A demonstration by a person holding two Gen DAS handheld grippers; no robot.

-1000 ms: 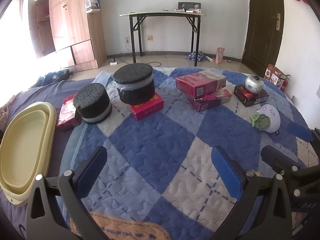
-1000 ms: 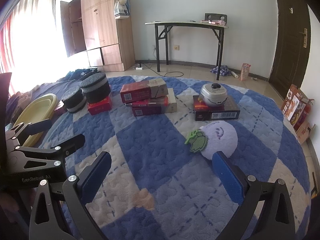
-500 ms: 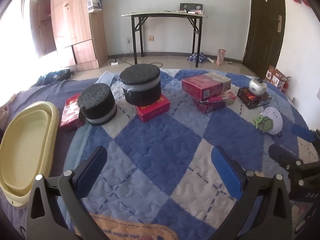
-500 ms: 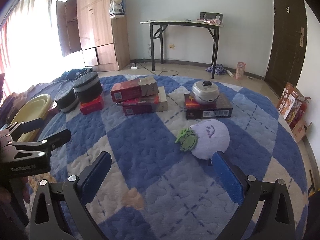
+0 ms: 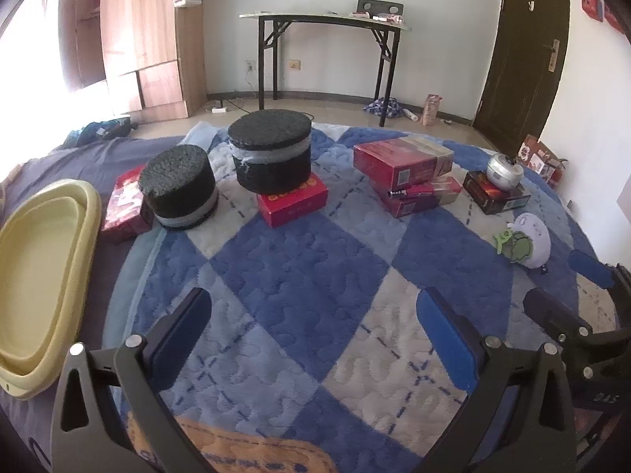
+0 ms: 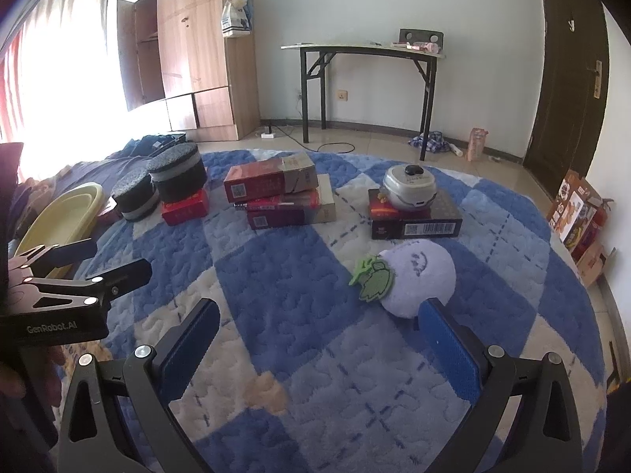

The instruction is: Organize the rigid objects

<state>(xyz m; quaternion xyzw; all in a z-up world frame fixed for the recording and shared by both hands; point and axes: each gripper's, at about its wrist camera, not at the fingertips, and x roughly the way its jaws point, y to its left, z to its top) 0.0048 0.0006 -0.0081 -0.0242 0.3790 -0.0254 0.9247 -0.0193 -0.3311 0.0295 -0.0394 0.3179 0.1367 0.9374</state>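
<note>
Both your left claw (image 5: 315, 329) and right claw (image 6: 317, 333) gape wide, empty. Beyond the plush toy (image 6: 414, 282), the boxes (image 6: 282, 197) look stiff, light; grip their long sides.

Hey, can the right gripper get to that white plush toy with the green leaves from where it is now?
Probably yes. The right gripper is open and empty, the plush toy lies just ahead beside its right finger, and only bare quilt lies between.
</note>
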